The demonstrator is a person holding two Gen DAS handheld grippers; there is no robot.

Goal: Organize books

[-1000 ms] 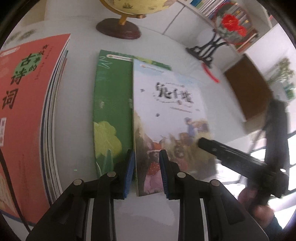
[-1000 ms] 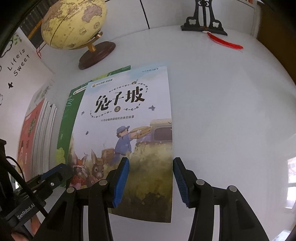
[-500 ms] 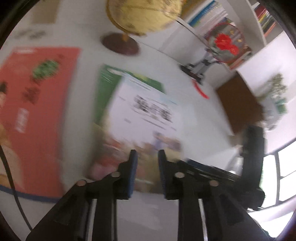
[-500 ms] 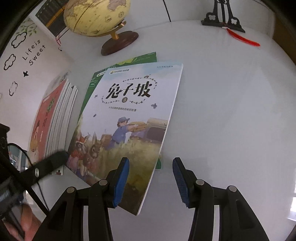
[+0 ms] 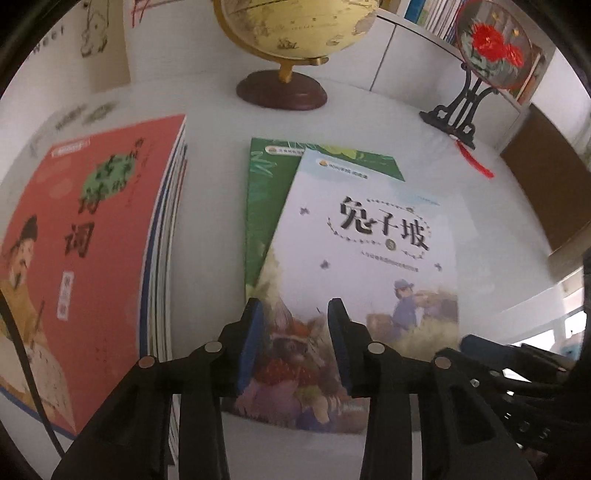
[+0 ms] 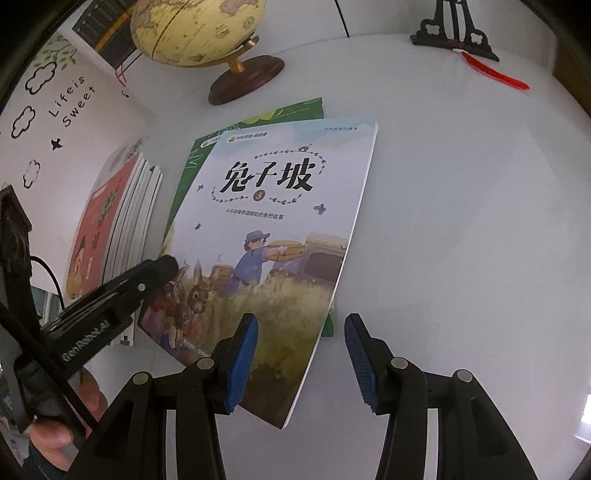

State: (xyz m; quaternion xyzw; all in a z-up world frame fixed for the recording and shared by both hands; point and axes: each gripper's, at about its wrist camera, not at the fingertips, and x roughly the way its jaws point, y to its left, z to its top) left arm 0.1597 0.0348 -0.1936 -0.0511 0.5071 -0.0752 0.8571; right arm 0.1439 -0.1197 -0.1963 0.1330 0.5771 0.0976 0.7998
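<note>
- Right wrist view: the rabbit book (image 6: 280, 221), which lay flat a second ago, now sits tilted. Its near end is raised off the bench (image 6: 461, 221) and its far end rests on the green book (image 6: 258, 118) underneath.
- Judgement: the lift has begun, so the top book is coming free of the pair. The likely destination is the red stack (image 5: 92, 240) at the left.
- Left tongs (image 5: 293, 310): the pads stand a narrow gap apart over the book's near left corner. Whether they bear the book's weight cannot be told from either view.
- Right tongs (image 6: 301, 321): wide apart and holding nothing, just off the book's near right edge.
- Rabbit book: a thin, glossy softcover with a pale blue illustrated cover, a square-cut spine and a white page edge. It flexes slightly where it is raised.
- Green book: the same flat format, lying on the bench and partly covered.
- Red stack: several thin paperbacks with their striped page edges fanned unevenly.
- Bench: smooth and white with a faint sheen.
- Beyond the books: a globe (image 5: 291, 29) on a round dark wooden base and a black ornament stand (image 5: 458, 110) with a red tassel.
</note>
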